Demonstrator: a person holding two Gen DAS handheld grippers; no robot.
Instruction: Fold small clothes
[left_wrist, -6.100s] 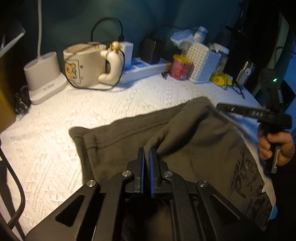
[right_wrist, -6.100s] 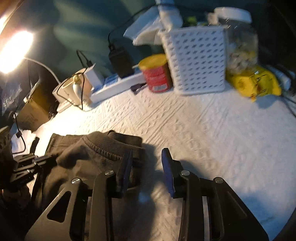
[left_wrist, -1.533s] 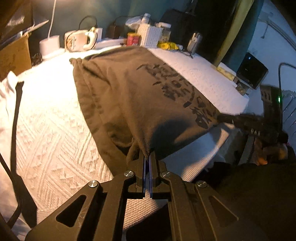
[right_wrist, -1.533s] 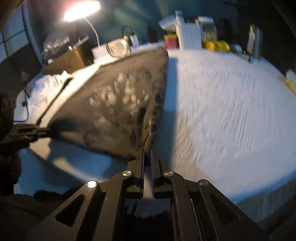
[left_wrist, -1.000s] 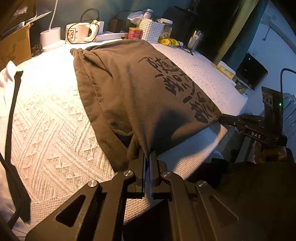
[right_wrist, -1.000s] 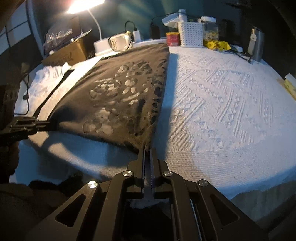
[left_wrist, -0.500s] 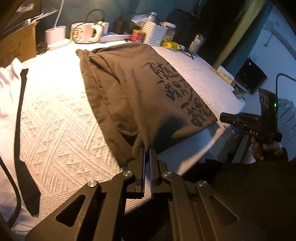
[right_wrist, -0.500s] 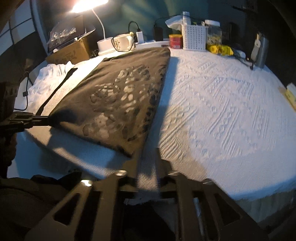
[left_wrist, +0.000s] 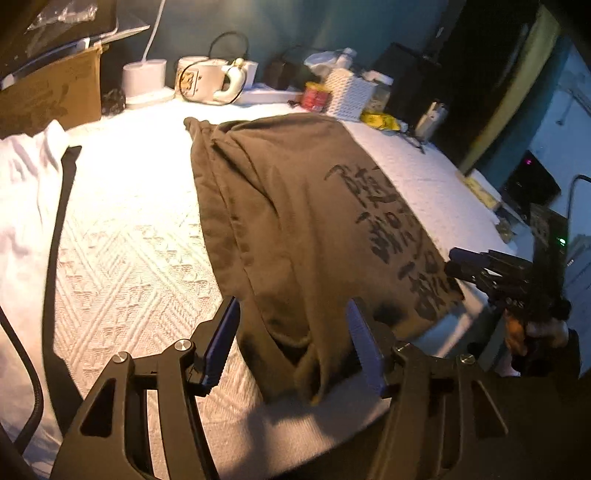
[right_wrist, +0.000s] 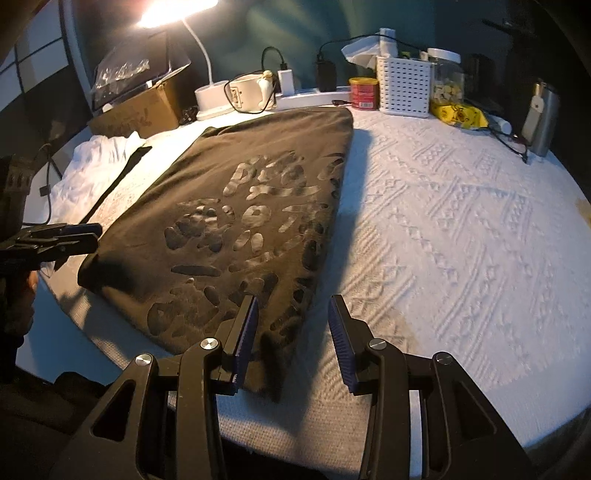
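the olive-brown printed garment (right_wrist: 236, 221) lies flat along the white textured bedspread (right_wrist: 461, 236), its hem at the near edge. the left gripper (left_wrist: 291, 341) is spread wide with one bunched corner sitting loose between its jaws, nothing pinched. the right gripper (right_wrist: 291, 328) is released too, straddling the other near corner. the print is too distorted to read. whether it's a shirt or shorts i can't tell; the far end is folded under. a white garment (left_wrist: 26, 192) is cut off by the frame's left edge.
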